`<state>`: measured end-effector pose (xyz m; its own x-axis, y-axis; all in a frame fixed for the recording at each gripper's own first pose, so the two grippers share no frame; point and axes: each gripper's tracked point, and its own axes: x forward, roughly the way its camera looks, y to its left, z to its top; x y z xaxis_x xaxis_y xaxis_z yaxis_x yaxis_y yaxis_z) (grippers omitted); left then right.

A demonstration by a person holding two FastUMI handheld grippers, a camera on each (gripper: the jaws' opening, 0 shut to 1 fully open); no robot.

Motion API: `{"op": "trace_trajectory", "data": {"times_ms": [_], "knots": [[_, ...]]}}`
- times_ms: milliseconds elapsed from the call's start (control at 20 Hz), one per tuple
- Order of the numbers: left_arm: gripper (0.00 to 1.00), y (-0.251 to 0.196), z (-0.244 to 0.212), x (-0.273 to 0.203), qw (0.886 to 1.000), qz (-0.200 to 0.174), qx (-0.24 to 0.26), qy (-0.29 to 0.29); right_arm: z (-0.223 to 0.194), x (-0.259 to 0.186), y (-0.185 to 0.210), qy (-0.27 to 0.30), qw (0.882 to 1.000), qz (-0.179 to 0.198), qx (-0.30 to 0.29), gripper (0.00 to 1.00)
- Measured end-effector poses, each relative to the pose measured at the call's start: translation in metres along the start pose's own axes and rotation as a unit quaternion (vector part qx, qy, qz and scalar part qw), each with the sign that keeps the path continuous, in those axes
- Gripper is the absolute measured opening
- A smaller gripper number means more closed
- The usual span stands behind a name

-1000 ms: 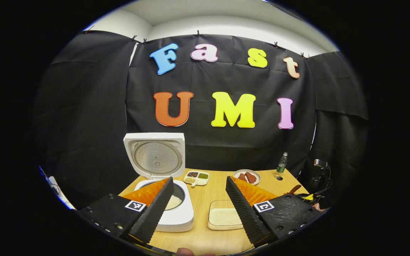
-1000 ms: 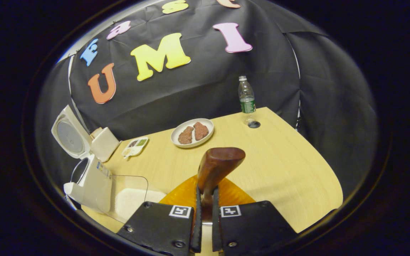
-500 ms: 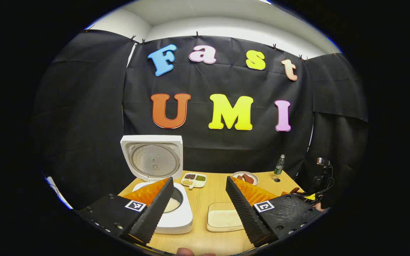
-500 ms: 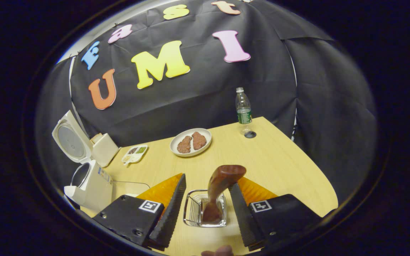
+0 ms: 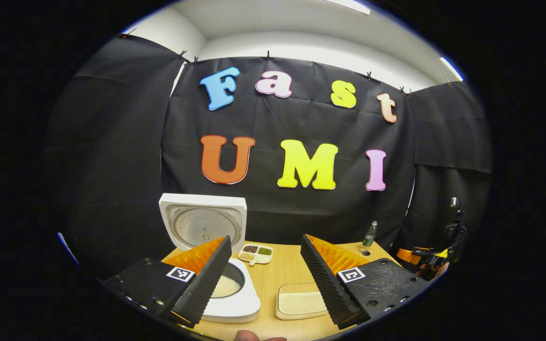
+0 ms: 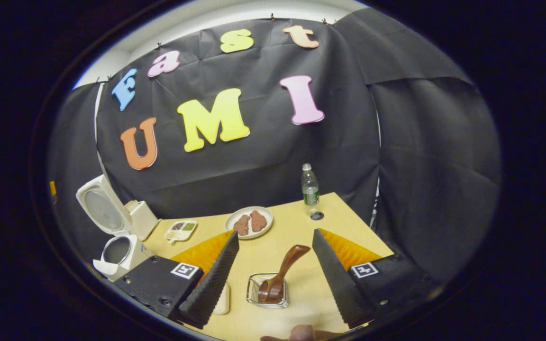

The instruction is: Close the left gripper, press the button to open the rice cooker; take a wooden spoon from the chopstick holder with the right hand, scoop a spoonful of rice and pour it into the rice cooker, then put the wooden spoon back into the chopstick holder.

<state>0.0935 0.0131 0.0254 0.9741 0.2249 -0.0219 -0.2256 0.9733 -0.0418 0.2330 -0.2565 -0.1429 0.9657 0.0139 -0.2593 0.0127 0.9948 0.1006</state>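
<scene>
Fingers of our right gripper [image 6: 273,277] are spread wide and hold nothing. Between them, farther off, we see the spoon [image 6: 280,277] standing tilted in the wire holder [image 6: 254,293], handle leaning up to the right, apart from both fingers. Bare table [image 6: 296,237] lies all round the holder, with free room to the far and right edges. A plate [image 6: 249,221] with two brown pieces, a bottle [image 6: 309,185] near the far edge and a small divided dish [image 6: 181,230] sit beyond. The cooker [image 6: 119,251] stands at the left edge, lid up. A fingertip [image 6: 301,333] shows at the bottom, below the gripper.

Our left gripper [image 5: 263,277] is also wide open and empty, held level above the near edge of the table, facing the wall. Behind its left finger we see the open cooker, lid upright, a pale layer in the pot. Between the fingers lies the rice tray [image 5: 299,302], just beside the cooker, with bare wood between them. Far right, the other gripper [image 5: 420,258] is above the table's right edge.
</scene>
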Motion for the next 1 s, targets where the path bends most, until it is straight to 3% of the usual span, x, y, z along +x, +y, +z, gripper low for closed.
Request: {"op": "trace_trajectory", "data": {"times_ms": [350, 600, 800, 1000], "knots": [[0.94, 0.055, 0.047, 0.038, 0.998, 0.028, 0.025, -0.043, 0.053, -0.059, 0.015, -0.057, 0.998, -0.018, -0.022, 1.00], [0.94, 0.090, 0.066, 0.085, 0.997, 0.048, 0.032, -0.047, 0.066, -0.104, 0.012, -0.081, 0.995, -0.047, -0.045, 1.00], [0.94, 0.119, 0.063, 0.133, 0.997, 0.066, 0.026, -0.023, 0.063, -0.134, -0.004, -0.085, 0.991, -0.085, -0.054, 0.99], [0.94, 0.145, 0.042, 0.177, 0.996, 0.084, 0.009, 0.023, 0.043, -0.154, -0.026, -0.061, 0.990, -0.124, -0.020, 1.00]]}}
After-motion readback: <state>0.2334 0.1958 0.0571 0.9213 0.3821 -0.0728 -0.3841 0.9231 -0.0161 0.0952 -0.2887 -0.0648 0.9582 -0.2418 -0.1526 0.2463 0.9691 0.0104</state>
